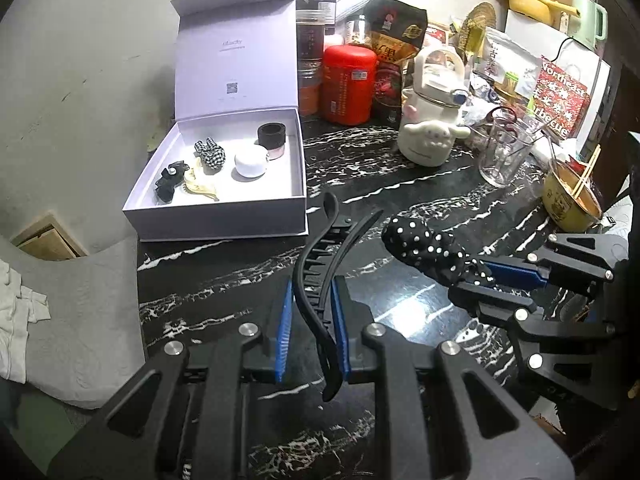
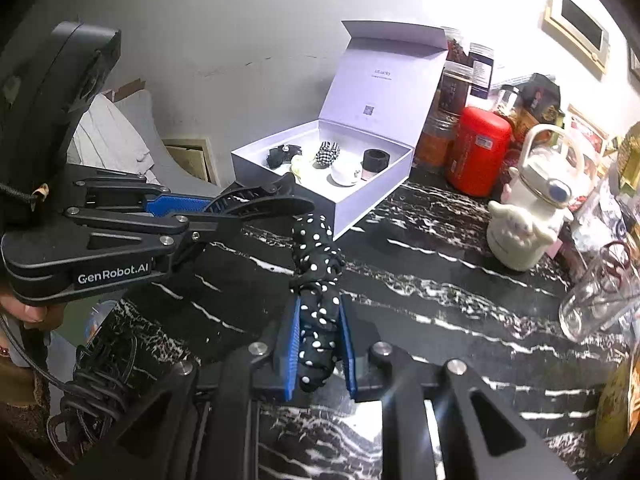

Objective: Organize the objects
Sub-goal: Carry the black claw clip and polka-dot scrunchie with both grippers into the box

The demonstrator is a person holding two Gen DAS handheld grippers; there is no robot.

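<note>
My left gripper (image 1: 310, 328) pinches the black hair clip (image 1: 320, 280); my right gripper (image 2: 318, 340) clamps the polka-dot scrunchie (image 2: 316, 280). Thin clip may twist free short of the box (image 1: 216, 220).

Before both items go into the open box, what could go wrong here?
1. The left claw pinches the black hair clip only near one end, so it may twist or slip.
2. The polka-dot scrunchie in the right claw is soft and may sag.
3. The white box already holds several small items, which a drop could knock.

box lid (image 1: 236, 52) print: too small | yellow bowl (image 1: 570, 204): partly cut off
</note>
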